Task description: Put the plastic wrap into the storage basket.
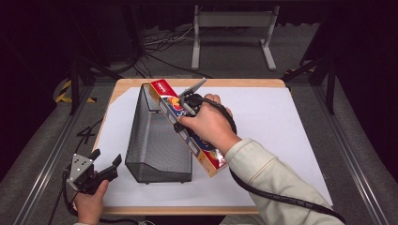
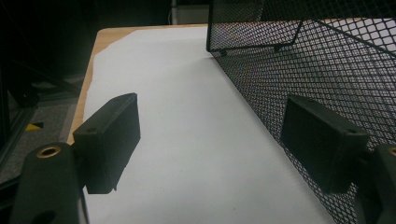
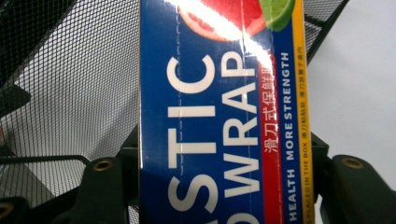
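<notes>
At the left, my left gripper rests on the white-papered surface, fingers spread wide, just beside a black wire-mesh basket. Right of it, my right gripper clamps a long glossy blue plastic wrap box, tilted against the basket's right rim.

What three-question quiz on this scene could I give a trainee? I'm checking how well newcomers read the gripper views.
1. True or false: the right hand-held gripper is shut on the long blue plastic-wrap box.
2. What lies beside the left hand-held gripper's jaws?
A. black wire-mesh basket
B. a red mug
3. Fill in: the white sheet covers a ____ table.

Key: 1 true; 2 A; 3 wooden.
</notes>
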A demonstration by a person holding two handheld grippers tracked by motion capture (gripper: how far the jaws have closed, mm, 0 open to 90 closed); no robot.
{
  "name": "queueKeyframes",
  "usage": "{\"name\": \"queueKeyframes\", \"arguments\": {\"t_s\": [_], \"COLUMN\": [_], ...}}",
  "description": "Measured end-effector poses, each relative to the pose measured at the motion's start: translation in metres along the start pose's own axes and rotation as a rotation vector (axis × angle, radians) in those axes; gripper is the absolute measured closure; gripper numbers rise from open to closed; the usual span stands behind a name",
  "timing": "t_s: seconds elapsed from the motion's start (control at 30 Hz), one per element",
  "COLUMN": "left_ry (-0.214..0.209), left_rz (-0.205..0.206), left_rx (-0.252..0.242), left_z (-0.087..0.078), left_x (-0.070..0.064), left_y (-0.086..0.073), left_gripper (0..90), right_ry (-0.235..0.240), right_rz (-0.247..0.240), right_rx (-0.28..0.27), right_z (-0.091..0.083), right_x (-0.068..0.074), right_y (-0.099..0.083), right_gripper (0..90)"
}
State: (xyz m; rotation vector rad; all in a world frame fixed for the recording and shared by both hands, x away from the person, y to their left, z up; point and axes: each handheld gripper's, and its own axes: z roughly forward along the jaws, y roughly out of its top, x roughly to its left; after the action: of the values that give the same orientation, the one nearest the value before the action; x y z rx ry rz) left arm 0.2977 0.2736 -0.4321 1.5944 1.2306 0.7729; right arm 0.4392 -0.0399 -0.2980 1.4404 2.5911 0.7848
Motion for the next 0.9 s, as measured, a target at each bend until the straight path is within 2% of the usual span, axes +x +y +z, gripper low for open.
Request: {"name": "queueKeyframes", "arguments": {"t_s": [0.27, 0.37, 0.53, 0.8, 0.9], "left_ry": [-0.002, -0.003, -0.005, -0.004, -0.007], "left_rz": [0.002, 0.001, 0.003, 0.000, 0.002], "left_rx": [0.001, 0.002, 0.003, 0.003, 0.006], "left_z": [0.000, 0.000, 0.001, 0.001, 0.001], "left_x": [0.000, 0.000, 0.000, 0.000, 0.001], "left_y": [0.000, 0.000, 0.000, 0.000, 0.000], "left_gripper": [20.8, 20.8, 20.8, 20.8, 20.7], "right_ry": [0.027, 0.037, 0.041, 0.032, 0.027], "right_rz": [0.064, 0.068, 0.106, 0.125, 0.106], "right_rx": [0.002, 0.009, 0.012, 0.030, 0.046], "right_z": [0.025, 0.029, 0.037, 0.046, 0.049], "right_x": [0.012, 0.014, 0.014, 0.014, 0.015], "right_y": [-0.001, -0.001, -0.001, -0.001, -0.001], "right_gripper": [40.4, 40.3, 40.3, 40.2, 40.1]}}
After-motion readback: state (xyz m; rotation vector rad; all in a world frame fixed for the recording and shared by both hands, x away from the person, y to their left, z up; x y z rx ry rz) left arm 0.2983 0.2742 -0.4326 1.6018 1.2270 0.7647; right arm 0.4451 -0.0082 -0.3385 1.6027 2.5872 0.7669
